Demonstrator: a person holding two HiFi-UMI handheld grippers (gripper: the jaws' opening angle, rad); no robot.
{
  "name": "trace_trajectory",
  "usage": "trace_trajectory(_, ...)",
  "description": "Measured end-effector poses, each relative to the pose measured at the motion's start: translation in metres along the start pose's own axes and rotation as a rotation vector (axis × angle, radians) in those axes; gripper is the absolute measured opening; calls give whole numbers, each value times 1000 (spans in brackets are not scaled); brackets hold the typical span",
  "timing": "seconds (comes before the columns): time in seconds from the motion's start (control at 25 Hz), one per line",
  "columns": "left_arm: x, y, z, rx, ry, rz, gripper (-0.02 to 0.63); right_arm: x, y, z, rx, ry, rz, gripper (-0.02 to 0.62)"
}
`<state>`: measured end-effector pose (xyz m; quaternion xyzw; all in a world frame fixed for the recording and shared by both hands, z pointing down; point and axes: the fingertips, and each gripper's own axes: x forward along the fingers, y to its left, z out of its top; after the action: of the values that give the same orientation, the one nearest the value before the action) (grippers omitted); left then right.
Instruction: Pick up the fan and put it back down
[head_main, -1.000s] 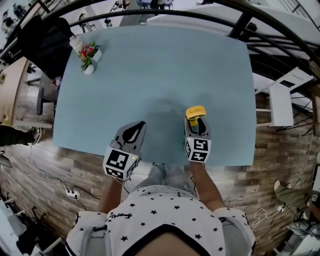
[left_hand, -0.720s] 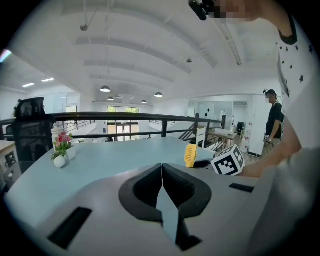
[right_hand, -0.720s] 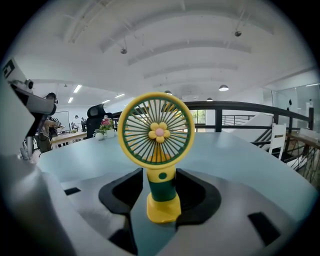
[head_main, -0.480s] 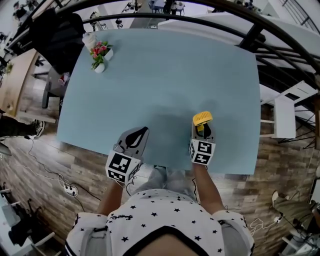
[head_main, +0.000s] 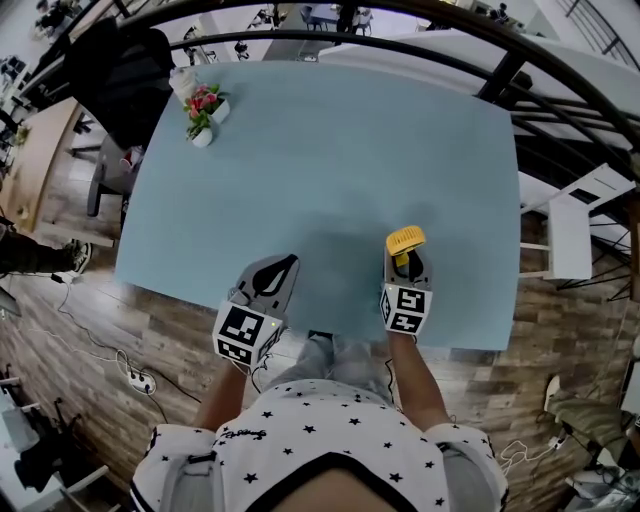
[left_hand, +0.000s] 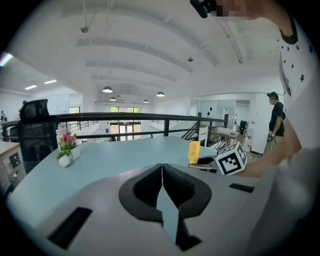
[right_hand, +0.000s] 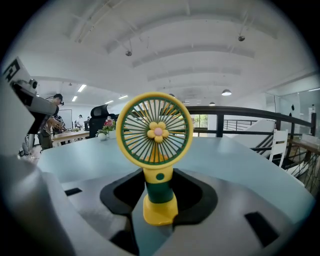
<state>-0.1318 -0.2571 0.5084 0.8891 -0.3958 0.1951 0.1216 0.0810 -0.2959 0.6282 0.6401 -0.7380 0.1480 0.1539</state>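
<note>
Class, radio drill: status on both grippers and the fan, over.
Left gripper shut, empty. Right gripper jaws just closing, pads on fan stem. Fan upright on table. Nothing in the way.

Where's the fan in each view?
Head view: fan lower right of centre.
Left gripper view: fan small, right of centre.
Right gripper view: fan dead centre, close up.
Shared landmark: flower pot, left of the fan in all three.

Open desk (head_main: 330, 150) across the middle; flowers (head_main: 203, 108) stand at its far left corner, the fan (head_main: 405, 240) near the front edge.
</note>
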Motion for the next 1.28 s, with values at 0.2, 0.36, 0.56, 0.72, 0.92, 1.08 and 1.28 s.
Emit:
trace_trajectory(0.2, -3, -4, 1, 6, -10, -4, 29, -14, 2, 12, 5, -28, 10, 169)
trace_trajectory(0.36, -4, -7, 6, 16, -29, -9, 29, -27, 1, 24, 8, -53, 10, 170)
trace_trajectory(0.56, -8, -10, 12, 23, -57, -17, 29, -46, 1, 40, 6, -85, 7, 170)
trace_trajectory(0.72, -11, -13, 15, 27, -76, -25, 29, -62, 3, 53, 7, -115, 8, 169)
trace_trajectory(0.92, -17, -16, 21, 21, -112, -31, 29, -83, 7, 70, 3, -147, 13, 170)
trace_trajectory(1.08, -23, -16, 22, 10, -128, -33, 29, -99, 11, 84, 15, -168, 25, 169)
trace_trajectory(1.28, -29, -19, 25, 6, -148, -45, 29, -119, 16, 104, 24, -209, 32, 169)
